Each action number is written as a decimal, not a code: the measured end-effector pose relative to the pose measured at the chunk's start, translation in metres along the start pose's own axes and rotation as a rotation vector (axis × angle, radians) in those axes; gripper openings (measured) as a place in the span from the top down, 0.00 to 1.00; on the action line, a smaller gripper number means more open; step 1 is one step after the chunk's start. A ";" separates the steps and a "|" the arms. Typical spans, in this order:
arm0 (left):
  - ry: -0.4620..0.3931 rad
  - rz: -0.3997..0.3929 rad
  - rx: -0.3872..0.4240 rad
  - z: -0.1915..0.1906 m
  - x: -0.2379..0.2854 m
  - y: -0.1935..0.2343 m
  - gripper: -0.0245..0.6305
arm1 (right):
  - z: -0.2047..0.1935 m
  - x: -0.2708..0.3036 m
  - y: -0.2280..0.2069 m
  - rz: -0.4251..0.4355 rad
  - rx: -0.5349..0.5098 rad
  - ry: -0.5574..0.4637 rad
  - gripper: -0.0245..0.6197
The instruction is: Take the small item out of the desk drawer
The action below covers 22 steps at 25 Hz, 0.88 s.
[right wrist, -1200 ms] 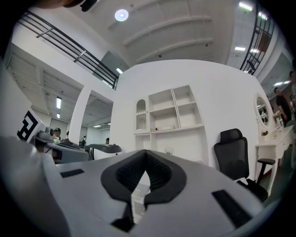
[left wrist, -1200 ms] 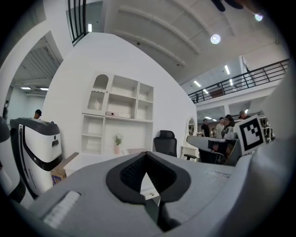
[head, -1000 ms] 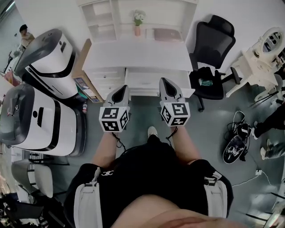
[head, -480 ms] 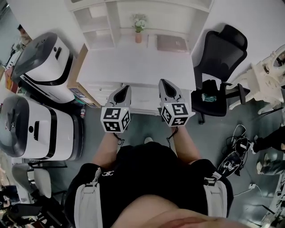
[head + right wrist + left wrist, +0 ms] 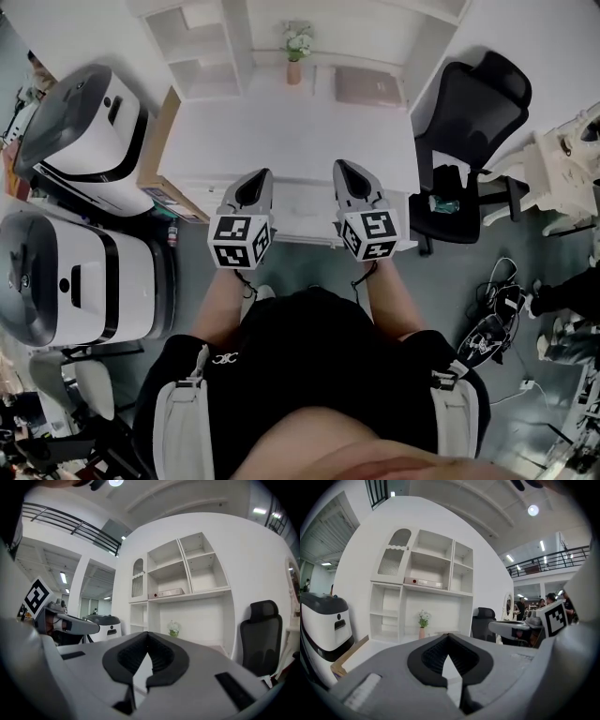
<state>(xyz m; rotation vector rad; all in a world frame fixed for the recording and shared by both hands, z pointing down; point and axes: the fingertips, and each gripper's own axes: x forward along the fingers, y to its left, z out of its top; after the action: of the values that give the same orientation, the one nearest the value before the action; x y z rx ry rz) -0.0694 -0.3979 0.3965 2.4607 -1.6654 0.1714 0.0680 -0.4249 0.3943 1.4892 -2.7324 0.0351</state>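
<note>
A white desk (image 5: 291, 131) with closed drawers (image 5: 302, 214) along its front edge stands straight ahead, under a white shelf unit (image 5: 216, 37). The small item is not in sight. My left gripper (image 5: 259, 178) and right gripper (image 5: 344, 170) are held side by side over the desk's front edge, pointing at it. Both are shut with nothing between the jaws. In the left gripper view the left gripper (image 5: 449, 638) has its tips together; in the right gripper view the right gripper (image 5: 147, 636) shows the same. The desk top (image 5: 370, 656) spreads beyond them.
A flower vase (image 5: 295, 42) and a flat pink item (image 5: 367, 86) sit at the back of the desk. A black office chair (image 5: 473, 122) stands at its right. Two large white machines (image 5: 80, 122) (image 5: 66, 272) and a cardboard box (image 5: 159, 173) crowd the left.
The person has stepped closer to the desk, which now sits nearer and larger. Both grippers stay shut and now reach over its front edge.
</note>
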 end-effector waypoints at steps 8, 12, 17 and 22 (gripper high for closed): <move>0.019 0.047 -0.014 -0.005 -0.002 0.040 0.94 | -0.046 0.042 0.035 0.228 -0.214 0.204 0.80; 0.023 0.081 -0.025 -0.010 -0.008 0.056 0.94 | -0.087 0.057 0.046 0.339 -0.296 0.347 0.74; 0.045 0.137 -0.052 -0.026 -0.023 0.073 0.94 | -0.138 0.061 0.052 0.433 -0.377 0.489 0.72; 0.064 0.203 -0.075 -0.041 -0.037 0.092 0.94 | -0.186 0.066 0.055 0.530 -0.446 0.611 0.72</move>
<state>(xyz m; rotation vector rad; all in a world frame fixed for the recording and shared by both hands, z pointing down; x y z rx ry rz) -0.1691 -0.3896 0.4362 2.2072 -1.8559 0.2065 -0.0116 -0.4443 0.5820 0.5064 -2.3232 -0.0877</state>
